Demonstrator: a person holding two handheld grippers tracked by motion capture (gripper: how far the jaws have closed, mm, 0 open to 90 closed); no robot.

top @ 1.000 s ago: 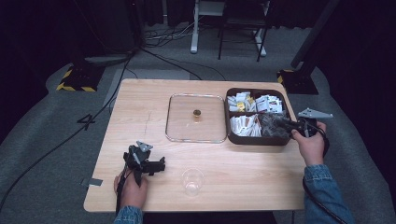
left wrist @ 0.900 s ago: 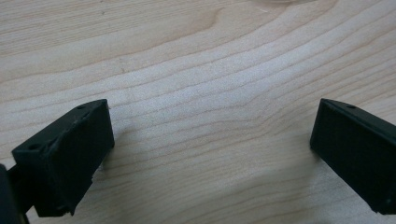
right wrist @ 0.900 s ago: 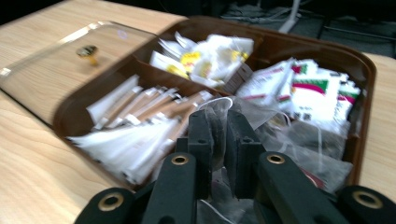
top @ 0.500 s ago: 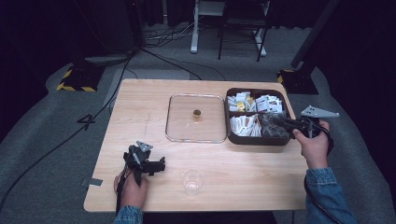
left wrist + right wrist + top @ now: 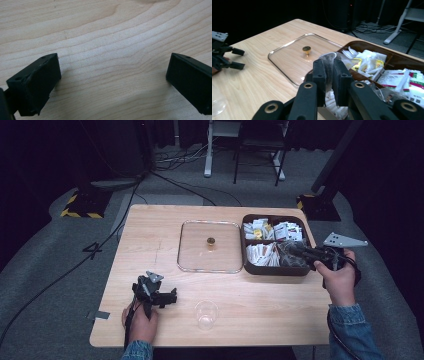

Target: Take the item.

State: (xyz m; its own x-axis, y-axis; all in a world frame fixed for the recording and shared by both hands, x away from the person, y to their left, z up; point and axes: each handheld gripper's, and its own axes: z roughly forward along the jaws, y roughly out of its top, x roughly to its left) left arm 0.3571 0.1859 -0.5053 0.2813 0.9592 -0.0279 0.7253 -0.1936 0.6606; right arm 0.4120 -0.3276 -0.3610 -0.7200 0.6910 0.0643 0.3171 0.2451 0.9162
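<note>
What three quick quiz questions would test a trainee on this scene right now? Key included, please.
1. True or false: the left gripper holds the clear cup.
2. What is the right gripper shut on: (a) the glass lid, (b) a grey translucent packet, (c) nothing?
3. Which object lies between the cup and the brown box of packets?

Key:
1. False: its jaws stand wide apart over bare table.
2. b
3. The glass lid, flat on the table, gold knob up.
</note>
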